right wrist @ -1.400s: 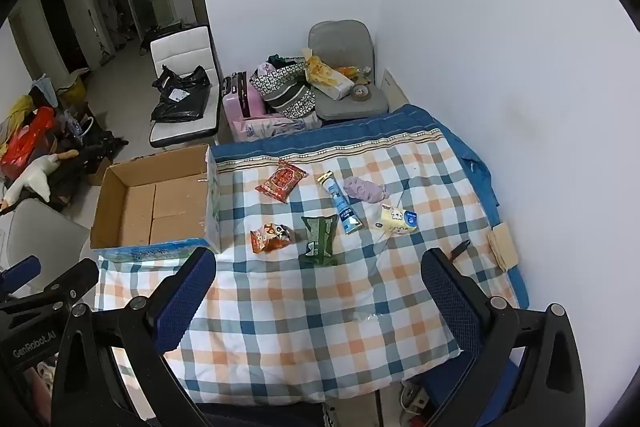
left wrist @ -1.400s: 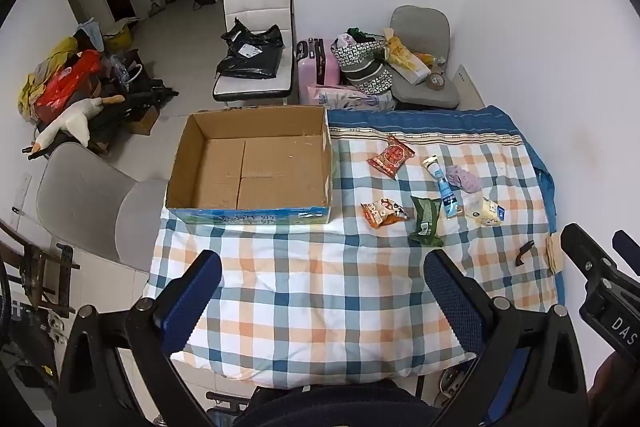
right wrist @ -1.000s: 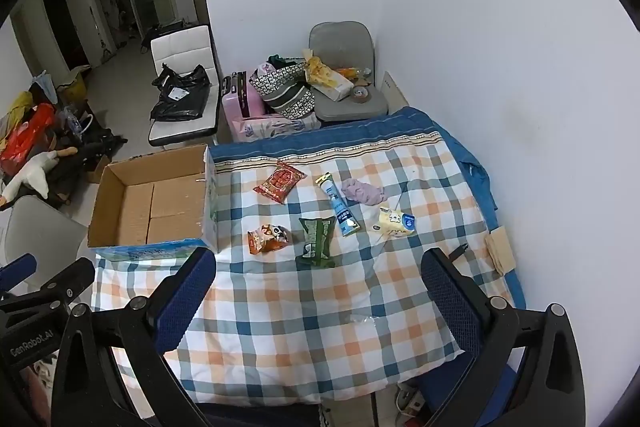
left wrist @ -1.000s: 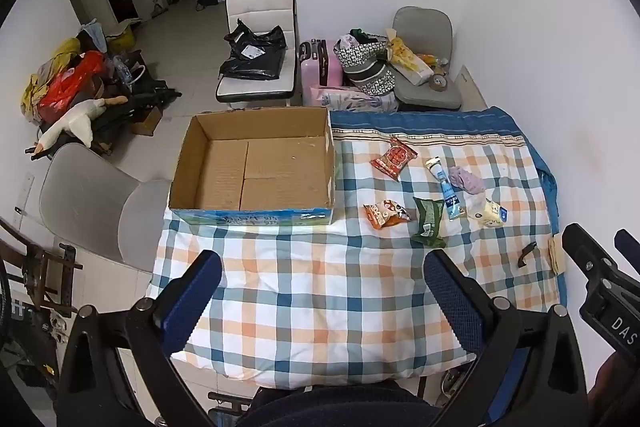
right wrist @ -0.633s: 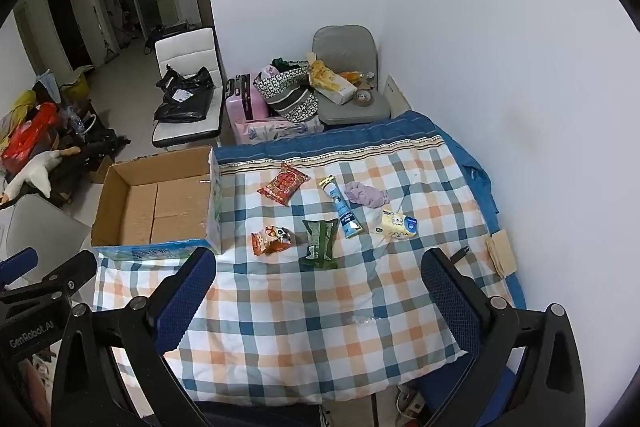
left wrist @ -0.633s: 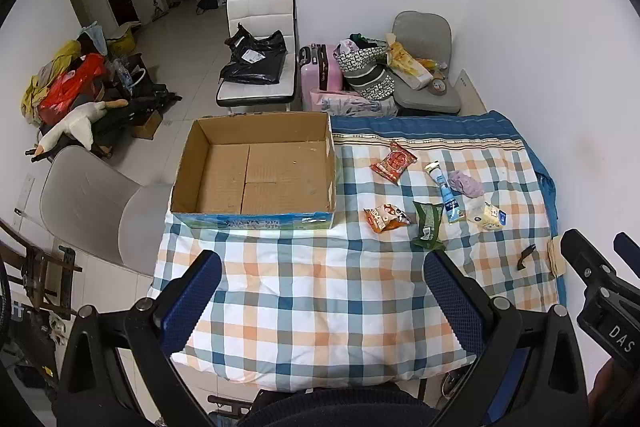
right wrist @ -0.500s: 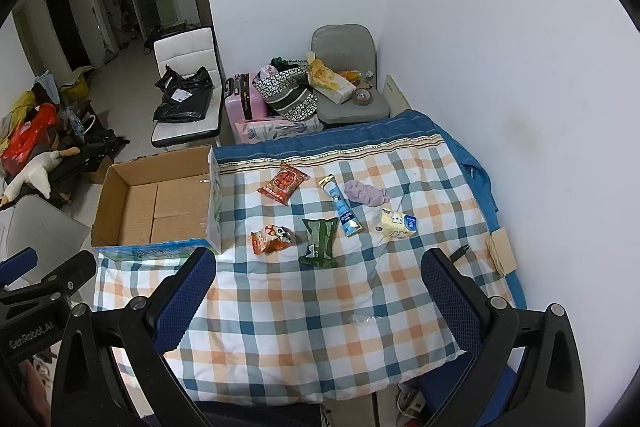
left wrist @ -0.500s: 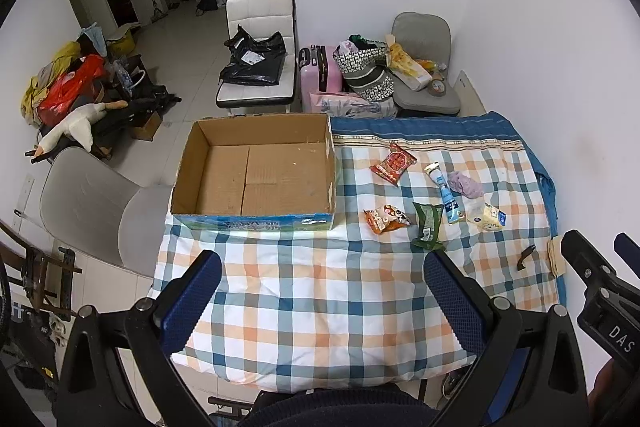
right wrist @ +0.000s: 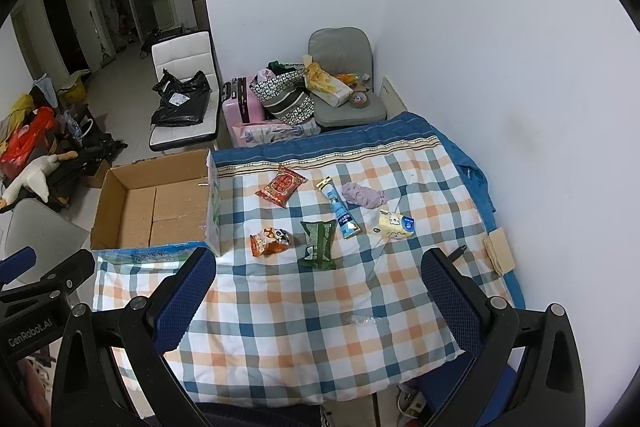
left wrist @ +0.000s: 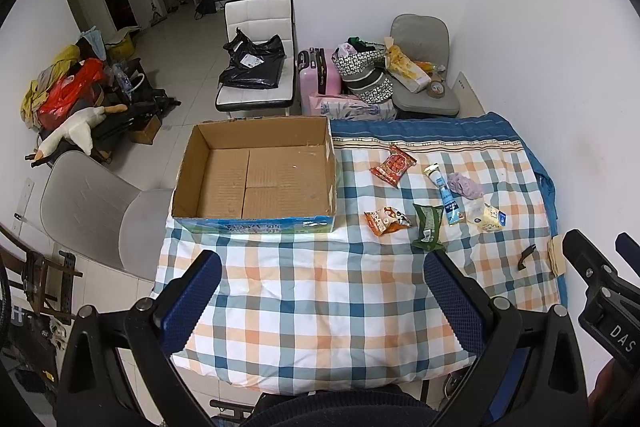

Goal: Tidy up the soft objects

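Note:
On the checked cloth lie a red snack pack [left wrist: 393, 165] [right wrist: 281, 185], an orange pack [left wrist: 386, 220] [right wrist: 270, 241], a green pack [left wrist: 428, 227] [right wrist: 318, 243], a blue tube [left wrist: 445, 194] [right wrist: 339, 207], a purple cloth [left wrist: 465, 184] [right wrist: 363, 195] and a yellow pack [left wrist: 488, 217] [right wrist: 394, 224]. An empty cardboard box [left wrist: 256, 175] [right wrist: 156, 205] stands at the left. My left gripper [left wrist: 320, 301] and right gripper [right wrist: 318, 297] are open and empty, held high above the table's near side.
A black clip [left wrist: 525, 255] and a tan pad [right wrist: 499, 251] lie near the table's right edge. A grey chair [left wrist: 92, 207] stands left of the table. A white chair, a pink suitcase and bags stand behind it by the wall.
Both grippers have risen and drawn back slightly, so the table looks a little smaller and lower in view. Nothing on the table has moved.

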`<state>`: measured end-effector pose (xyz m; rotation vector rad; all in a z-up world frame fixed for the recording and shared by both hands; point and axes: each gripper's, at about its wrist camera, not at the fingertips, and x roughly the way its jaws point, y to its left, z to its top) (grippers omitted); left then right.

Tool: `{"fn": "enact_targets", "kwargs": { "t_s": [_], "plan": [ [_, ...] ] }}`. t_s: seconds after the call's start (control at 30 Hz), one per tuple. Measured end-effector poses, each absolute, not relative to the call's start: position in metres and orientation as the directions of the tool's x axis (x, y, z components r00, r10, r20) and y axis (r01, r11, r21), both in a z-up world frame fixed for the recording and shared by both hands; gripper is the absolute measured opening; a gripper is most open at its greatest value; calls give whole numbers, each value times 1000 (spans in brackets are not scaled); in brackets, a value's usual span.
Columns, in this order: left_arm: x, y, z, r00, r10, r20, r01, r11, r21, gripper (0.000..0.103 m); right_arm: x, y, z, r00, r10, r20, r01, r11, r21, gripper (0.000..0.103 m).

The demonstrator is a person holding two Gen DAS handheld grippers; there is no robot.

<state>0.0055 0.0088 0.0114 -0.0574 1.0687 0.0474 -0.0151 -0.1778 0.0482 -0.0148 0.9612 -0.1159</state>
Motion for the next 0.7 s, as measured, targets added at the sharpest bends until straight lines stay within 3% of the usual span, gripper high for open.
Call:
{"fn": "enact_targets", "kwargs": {
  "t_s": [0.7],
  "plan": [
    [5,8,14,486,10,-874,-66,998,-25,103,-15,-179,52,573,-107,-813,99,993,-62,103]
  ]
}}
